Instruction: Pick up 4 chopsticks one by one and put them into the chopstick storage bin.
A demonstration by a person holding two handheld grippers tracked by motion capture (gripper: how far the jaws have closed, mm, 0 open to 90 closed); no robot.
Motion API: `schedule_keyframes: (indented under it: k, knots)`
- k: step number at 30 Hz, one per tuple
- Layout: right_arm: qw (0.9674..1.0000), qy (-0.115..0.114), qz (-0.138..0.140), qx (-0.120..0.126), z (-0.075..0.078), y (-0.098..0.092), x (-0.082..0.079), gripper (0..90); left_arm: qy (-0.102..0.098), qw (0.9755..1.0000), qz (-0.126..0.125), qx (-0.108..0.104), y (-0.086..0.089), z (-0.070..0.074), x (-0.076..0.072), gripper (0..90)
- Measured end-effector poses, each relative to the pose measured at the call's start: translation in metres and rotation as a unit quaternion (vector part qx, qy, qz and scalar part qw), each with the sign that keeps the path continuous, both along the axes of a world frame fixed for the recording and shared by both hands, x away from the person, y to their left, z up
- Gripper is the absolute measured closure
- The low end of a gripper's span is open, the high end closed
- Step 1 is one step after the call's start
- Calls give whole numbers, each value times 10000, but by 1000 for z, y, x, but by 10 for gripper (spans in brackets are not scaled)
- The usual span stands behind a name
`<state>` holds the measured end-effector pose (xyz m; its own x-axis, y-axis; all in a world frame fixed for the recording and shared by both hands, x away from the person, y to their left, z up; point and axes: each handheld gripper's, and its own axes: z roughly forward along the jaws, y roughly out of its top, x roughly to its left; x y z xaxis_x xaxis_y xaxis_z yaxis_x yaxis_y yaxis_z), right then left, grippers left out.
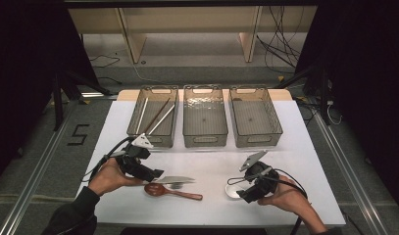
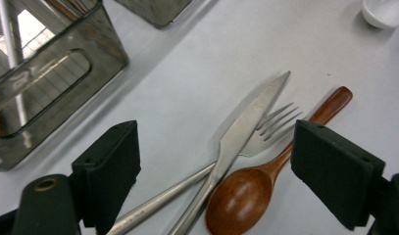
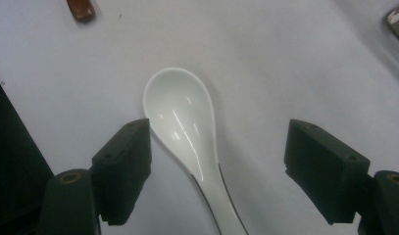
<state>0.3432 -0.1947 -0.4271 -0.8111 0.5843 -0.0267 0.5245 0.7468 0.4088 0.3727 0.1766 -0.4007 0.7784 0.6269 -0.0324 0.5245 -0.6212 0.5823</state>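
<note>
A steel knife (image 2: 251, 117) lies across a steel fork (image 2: 278, 125), with a brown wooden spoon (image 2: 241, 196) beside them on the white table. My left gripper (image 2: 219, 152) is open just above the three, its jaws standing wide on either side of them. In the high view the left gripper (image 1: 157, 174) points right at the knife (image 1: 176, 179) and the wooden spoon (image 1: 171, 191). A white ceramic spoon (image 3: 180, 112) lies bowl up on the table. My right gripper (image 3: 219, 149) is open over its neck, touching nothing. The high view shows the right gripper (image 1: 242, 192) by that white spoon (image 1: 232, 191).
Three clear grey bins stand in a row at the back: the left bin (image 1: 138, 128) holds several chopsticks, the middle bin (image 1: 205, 138) and the right bin (image 1: 256, 138) hold nothing I can see. The table's front edge (image 1: 211, 223) runs close behind both hands.
</note>
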Motion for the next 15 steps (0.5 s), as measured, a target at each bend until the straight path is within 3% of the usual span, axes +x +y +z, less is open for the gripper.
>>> schedule_keyframes:
  k: [8, 15]
  knots:
    - [9996, 193, -26, -188, -6, -3, 2, 290, -11, 9999, -136, 44, -4, -5, -9, 175]
    - [9990, 321, -53, -301, -10, -8, 3, 306, 18, 9998, -160, -65, -6, -6, -17, 174]
